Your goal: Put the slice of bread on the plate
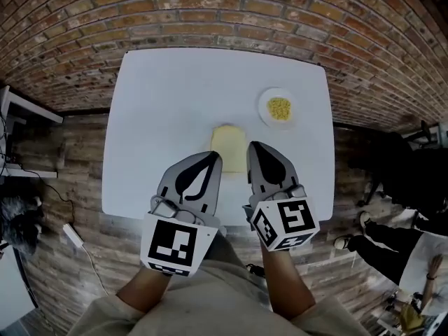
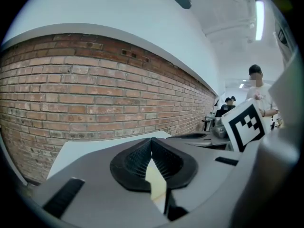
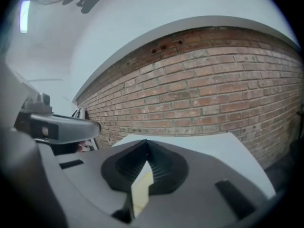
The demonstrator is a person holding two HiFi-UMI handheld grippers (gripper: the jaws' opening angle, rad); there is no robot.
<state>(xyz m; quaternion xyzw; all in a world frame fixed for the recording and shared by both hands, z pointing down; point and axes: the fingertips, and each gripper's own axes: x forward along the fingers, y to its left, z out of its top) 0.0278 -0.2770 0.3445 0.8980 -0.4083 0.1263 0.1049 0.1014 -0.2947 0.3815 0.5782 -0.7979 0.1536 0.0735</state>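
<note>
Left gripper (image 2: 152, 139): its jaws are pressed together at the tips, nothing pinched; the left gripper view shows only a pale sliver through the slot behind the pads, probably the bread lying below. Right gripper (image 3: 146, 142): its jaws are likewise pressed together and empty, with the same pale sliver behind them. From the head view, both grippers are held side by side over the near edge of the white table (image 1: 168, 96), tips pointing toward the brick wall (image 1: 224, 12). The slice of bread (image 1: 229, 148) lies flat on the table just beyond the tips and between them, with no grip on it. The plate (image 1: 264, 101) sits farther off and to the right, apart from the slice, with a small heap of yellow food (image 1: 279, 108) at its centre. Step in hand, as judged: the approach, before any grasp; the slice is not yet lifted. The next move calls for one gripper to spread its jaws, come down to the tabletop and take the slice by an edge. A soft, flat slice offers little to bite on, so a low, shallow entry seems needed. It then has to be carried up and right to the plate and set over or beside the yellow heap.
</note>
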